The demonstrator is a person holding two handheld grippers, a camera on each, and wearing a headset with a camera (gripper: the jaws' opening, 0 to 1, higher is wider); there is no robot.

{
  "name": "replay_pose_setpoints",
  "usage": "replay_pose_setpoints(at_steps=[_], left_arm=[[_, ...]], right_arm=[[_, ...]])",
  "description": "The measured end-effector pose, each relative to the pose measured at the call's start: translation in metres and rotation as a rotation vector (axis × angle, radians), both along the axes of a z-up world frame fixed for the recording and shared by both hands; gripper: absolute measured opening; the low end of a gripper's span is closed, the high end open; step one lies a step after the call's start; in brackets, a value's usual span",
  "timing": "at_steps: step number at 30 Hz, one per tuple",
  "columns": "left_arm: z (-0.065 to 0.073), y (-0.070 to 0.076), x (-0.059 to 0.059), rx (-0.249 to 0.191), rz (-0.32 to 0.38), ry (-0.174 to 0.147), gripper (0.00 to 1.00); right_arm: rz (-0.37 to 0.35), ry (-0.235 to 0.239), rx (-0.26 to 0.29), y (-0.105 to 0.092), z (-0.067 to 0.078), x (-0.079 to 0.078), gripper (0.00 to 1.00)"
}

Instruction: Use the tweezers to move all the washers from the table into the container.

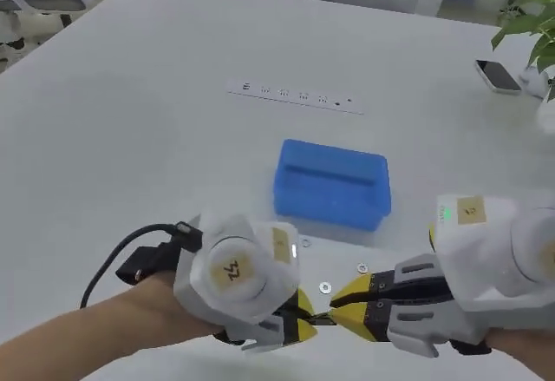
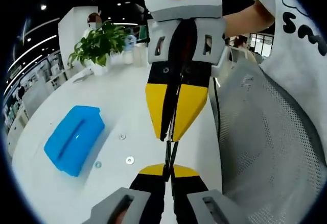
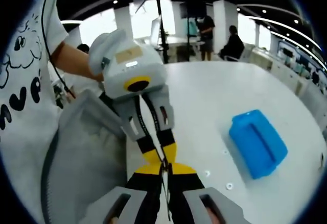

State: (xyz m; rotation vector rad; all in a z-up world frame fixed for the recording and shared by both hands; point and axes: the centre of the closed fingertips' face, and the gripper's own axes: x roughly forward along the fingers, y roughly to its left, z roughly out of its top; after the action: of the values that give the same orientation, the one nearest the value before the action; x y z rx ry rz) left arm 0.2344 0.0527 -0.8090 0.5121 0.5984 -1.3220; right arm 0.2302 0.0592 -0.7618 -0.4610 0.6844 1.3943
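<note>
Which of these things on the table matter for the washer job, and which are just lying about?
For the job:
- tweezers, gripped between the left gripper and the right gripper
- washers loose on the table
- blue container

Lying about:
- power strip
- phone
- potted plant

washers (image 1: 325, 287) on table (image 1: 156, 138): 3 | blue container (image 1: 331, 183): 1 | tweezers (image 2: 169, 155): 1 pair | claws: 2, left claw (image 1: 305, 325) and right claw (image 1: 340, 306) | power strip (image 1: 295, 96): 1 | phone (image 1: 498, 75): 1 | leafy plant (image 1: 531, 23): 1
</note>
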Motion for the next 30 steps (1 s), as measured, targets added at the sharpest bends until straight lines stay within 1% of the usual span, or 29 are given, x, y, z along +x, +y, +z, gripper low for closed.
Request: replay_pose_setpoints(at_steps=[1,2,3,4,5,6,7,8,10,13,14,16,17,19,21,22,25,27,29,30], left_arm=[[0.001,0.000,0.000,-0.011,0.003,0.001,0.00],[0.003,-0.002,-0.001,-0.034,-0.001,0.001,0.00],[0.004,-0.002,-0.002,-0.046,0.006,0.009,0.00],[0.006,-0.003,-0.004,-0.062,0.018,0.024,0.00],[0.007,-0.003,-0.005,-0.074,0.023,0.029,0.00],[0.008,-0.004,-0.007,-0.087,0.029,0.035,0.00],[0.010,-0.003,-0.007,-0.098,0.039,0.040,0.00],[0.011,-0.003,-0.008,-0.104,0.046,0.044,0.00],[0.014,-0.001,-0.010,-0.122,0.057,0.048,0.00],[0.018,0.002,-0.010,-0.154,0.090,0.065,0.00],[0.020,0.003,-0.011,-0.163,0.098,0.069,0.00],[0.024,0.003,-0.013,-0.188,0.106,0.076,0.00],[0.028,0.002,-0.014,-0.212,0.112,0.085,0.00],[0.034,-0.001,-0.015,-0.252,0.119,0.092,0.00],[0.039,-0.003,-0.016,-0.272,0.123,0.097,0.00],[0.041,-0.005,-0.016,-0.285,0.125,0.101,0.00],[0.046,-0.008,-0.016,-0.306,0.133,0.113,0.00],[0.051,-0.010,-0.017,-0.323,0.136,0.116,0.00],[0.055,-0.012,-0.017,-0.339,0.138,0.121,0.00],[0.055,-0.012,-0.017,-0.339,0.140,0.121,0.00]], right_arm=[[-0.011,-0.004,0.005,0.000,0.002,0.000,0.01],[-0.032,-0.018,0.027,0.000,0.006,0.003,0.02],[-0.037,-0.011,0.049,0.001,0.011,0.002,0.04],[-0.053,0.009,0.061,0.001,0.014,0.002,0.09],[-0.070,0.038,0.066,0.000,0.017,0.001,0.12],[-0.070,0.039,0.064,-0.001,0.018,0.001,0.15],[-0.075,0.026,0.065,-0.003,0.020,0.002,0.17],[-0.081,0.012,0.066,-0.005,0.023,0.002,0.17],[-0.098,0.008,0.079,-0.008,0.028,0.003,0.20],[-0.135,0.000,0.092,-0.015,0.033,0.006,0.21],[-0.153,0.007,0.101,-0.018,0.034,0.007,0.22],[-0.163,0.035,0.115,-0.020,0.035,0.005,0.24],[-0.163,0.050,0.123,-0.020,0.035,0.003,0.24],[-0.152,0.078,0.142,-0.016,0.037,-0.002,0.22],[-0.150,0.085,0.168,-0.010,0.042,-0.004,0.19],[-0.150,0.087,0.171,-0.008,0.042,-0.004,0.17],[-0.140,0.077,0.170,-0.002,0.042,-0.005,0.13],[-0.137,0.083,0.176,0.000,0.042,-0.005,0.11],[-0.132,0.086,0.191,0.003,0.045,-0.005,0.09],[-0.137,0.091,0.204,0.006,0.047,-0.004,0.08]])
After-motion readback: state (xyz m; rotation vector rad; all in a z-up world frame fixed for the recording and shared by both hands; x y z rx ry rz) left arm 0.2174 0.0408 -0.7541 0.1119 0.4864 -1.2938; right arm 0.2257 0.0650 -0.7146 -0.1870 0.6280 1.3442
